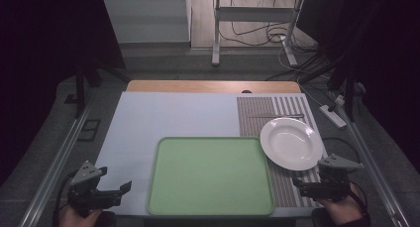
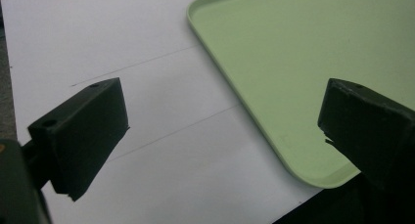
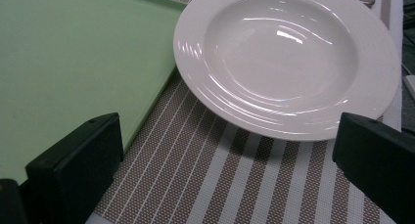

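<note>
Your right gripper (image 3: 220, 155) is wide open and empty; the plate (image 3: 288, 62) lies just ahead of it. Approach its near rim low, likely the next grasp. Keep the left gripper (image 2: 220, 131), also wide and empty, beside the tray (image 2: 313, 62).

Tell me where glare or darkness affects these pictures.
High view: dark at the sides, with the table lit. Right gripper view: bright highlights on the white plate, and a shadow under its near rim. Left gripper view: even light on the green tray, no glare.
</note>
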The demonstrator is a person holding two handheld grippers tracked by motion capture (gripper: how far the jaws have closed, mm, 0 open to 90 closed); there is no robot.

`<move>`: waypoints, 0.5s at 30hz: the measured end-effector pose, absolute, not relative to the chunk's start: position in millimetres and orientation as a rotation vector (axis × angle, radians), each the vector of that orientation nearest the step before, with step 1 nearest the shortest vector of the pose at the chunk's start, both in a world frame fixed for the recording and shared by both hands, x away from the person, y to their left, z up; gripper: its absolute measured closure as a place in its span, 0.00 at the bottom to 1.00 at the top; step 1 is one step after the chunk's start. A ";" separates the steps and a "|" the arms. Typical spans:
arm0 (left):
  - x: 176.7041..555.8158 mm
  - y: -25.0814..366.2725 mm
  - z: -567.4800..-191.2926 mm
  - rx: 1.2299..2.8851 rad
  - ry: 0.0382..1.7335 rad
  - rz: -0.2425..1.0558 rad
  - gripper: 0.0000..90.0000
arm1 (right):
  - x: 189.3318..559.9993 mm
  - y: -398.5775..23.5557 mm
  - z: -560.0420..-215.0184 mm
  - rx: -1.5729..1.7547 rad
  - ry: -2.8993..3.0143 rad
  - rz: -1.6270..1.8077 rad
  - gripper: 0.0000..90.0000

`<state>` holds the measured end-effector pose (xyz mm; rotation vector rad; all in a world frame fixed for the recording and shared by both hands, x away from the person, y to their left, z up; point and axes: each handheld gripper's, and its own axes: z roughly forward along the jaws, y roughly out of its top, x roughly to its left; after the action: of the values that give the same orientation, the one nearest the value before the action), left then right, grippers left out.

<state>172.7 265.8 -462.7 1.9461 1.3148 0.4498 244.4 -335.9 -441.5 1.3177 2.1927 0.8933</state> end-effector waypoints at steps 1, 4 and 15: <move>172.6 265.9 -462.8 1.943 1.318 0.450 0.05 | 244.4 -335.9 -441.5 1.318 2.193 0.893 0.00; 172.8 267.2 -462.9 1.931 1.327 0.443 0.05 | 245.4 -334.6 -442.1 1.310 2.219 0.890 0.00; 173.1 268.4 -463.1 1.922 1.337 0.436 0.05 | 246.5 -332.3 -443.3 1.294 2.254 0.868 0.00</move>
<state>173.1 268.4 -463.1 1.9217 1.3373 0.4365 246.5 -332.3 -443.3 1.2937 2.2545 0.8682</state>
